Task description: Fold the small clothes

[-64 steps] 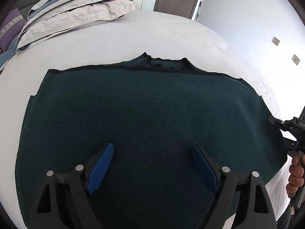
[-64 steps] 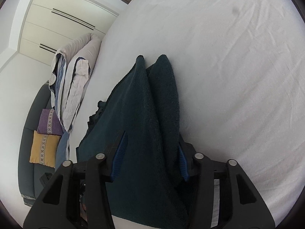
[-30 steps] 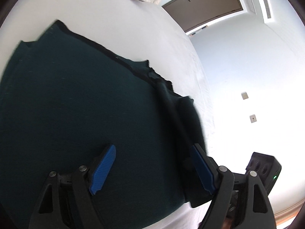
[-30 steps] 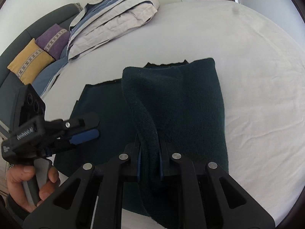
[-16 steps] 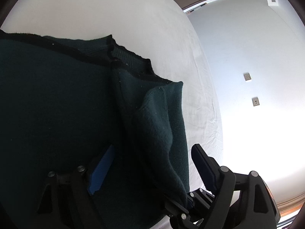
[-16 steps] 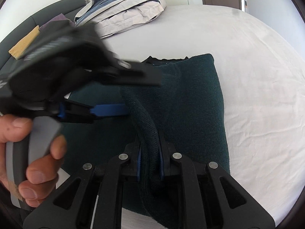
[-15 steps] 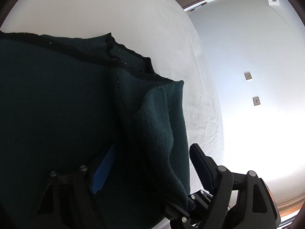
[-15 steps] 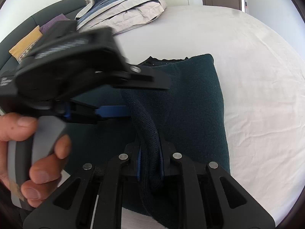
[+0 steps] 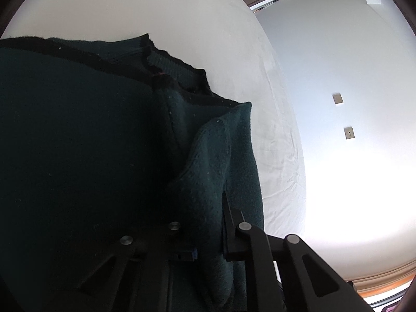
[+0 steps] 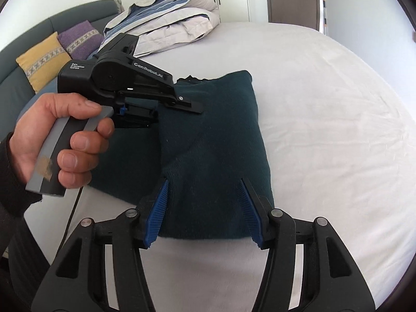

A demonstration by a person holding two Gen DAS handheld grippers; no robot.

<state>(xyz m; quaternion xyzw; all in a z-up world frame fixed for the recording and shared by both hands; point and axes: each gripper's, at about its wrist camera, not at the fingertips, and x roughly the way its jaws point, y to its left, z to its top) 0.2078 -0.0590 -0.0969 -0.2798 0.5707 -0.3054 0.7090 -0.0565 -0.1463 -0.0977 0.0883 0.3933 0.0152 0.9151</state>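
Dark-green knit, the sweater (image 10: 210, 156) lies on a white bed sheet (image 10: 325, 130) with its right side folded over the middle, black-edged collar (image 9: 166, 62) toward the far end. The left gripper (image 10: 179, 106), in a person's hand (image 10: 65, 140), is closing on the raised fold. The right gripper (image 10: 202, 208) is opening, pads apart above the hem. Folded bedding (image 10: 169, 31) and a grey sofa (image 10: 15, 85) with cushions stand behind.
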